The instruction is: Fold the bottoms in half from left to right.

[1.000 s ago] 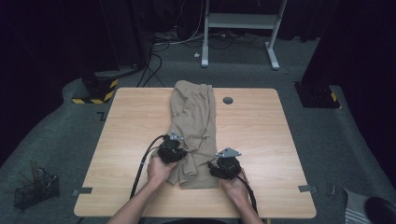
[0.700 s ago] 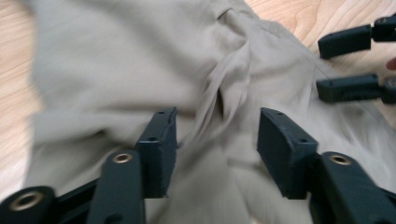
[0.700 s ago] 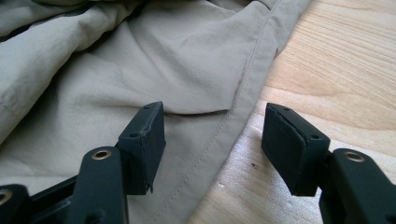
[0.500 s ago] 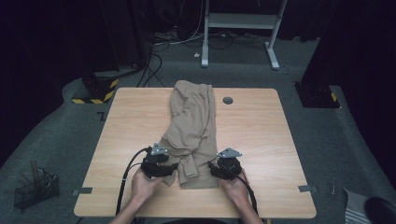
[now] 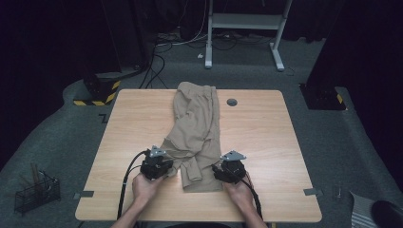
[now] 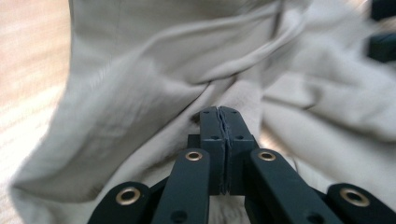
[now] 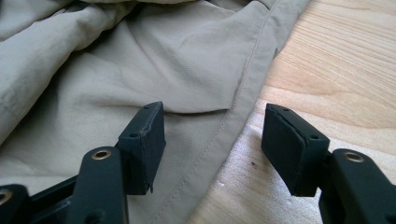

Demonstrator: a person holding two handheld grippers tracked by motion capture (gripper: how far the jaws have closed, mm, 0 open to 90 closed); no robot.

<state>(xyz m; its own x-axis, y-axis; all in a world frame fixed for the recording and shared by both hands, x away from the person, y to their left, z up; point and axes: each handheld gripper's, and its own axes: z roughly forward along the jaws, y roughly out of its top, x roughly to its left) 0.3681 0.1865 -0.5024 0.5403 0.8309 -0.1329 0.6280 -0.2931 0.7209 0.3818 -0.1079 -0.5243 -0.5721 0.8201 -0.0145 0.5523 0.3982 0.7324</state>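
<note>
Lying lengthwise down the middle of the worktop [image 5: 266,137], the trousers [image 5: 197,123] reached from the far edge, where the waistband sat, to the near edge, where the legs ended between the two grippers. The cloth was tan, creased and partly folded over itself around the middle. At the near left, the left gripper [image 5: 164,167] was held in the left hand [image 5: 145,186] at the left edge of the lower leg. In the left gripper view the left gripper [image 6: 219,114] showed its jaws pressed flat together after just closing, with rumpled tan fabric lying under and around the tips; whether any cloth was pinched between the pads could not be told. Folds of the trousers [image 6: 154,70] ran diagonally across that view, with a strip of bare wood at the left. At the near right, the right gripper [image 5: 227,171] was held in the right hand [image 5: 242,192] against the right edge of the leg. In the right gripper view the right gripper [image 7: 212,135] had its jaws standing apart, one pad over the trousers [image 7: 140,56] and the other over bare wood, so that the stitched seam edge ran between them without being pinched. A black cable [image 5: 126,180] trailed from the left gripper towards the near edge of the worktop. A small dark round disc [image 5: 232,102] lay on the wood just beside the waistband on the far right.
</note>
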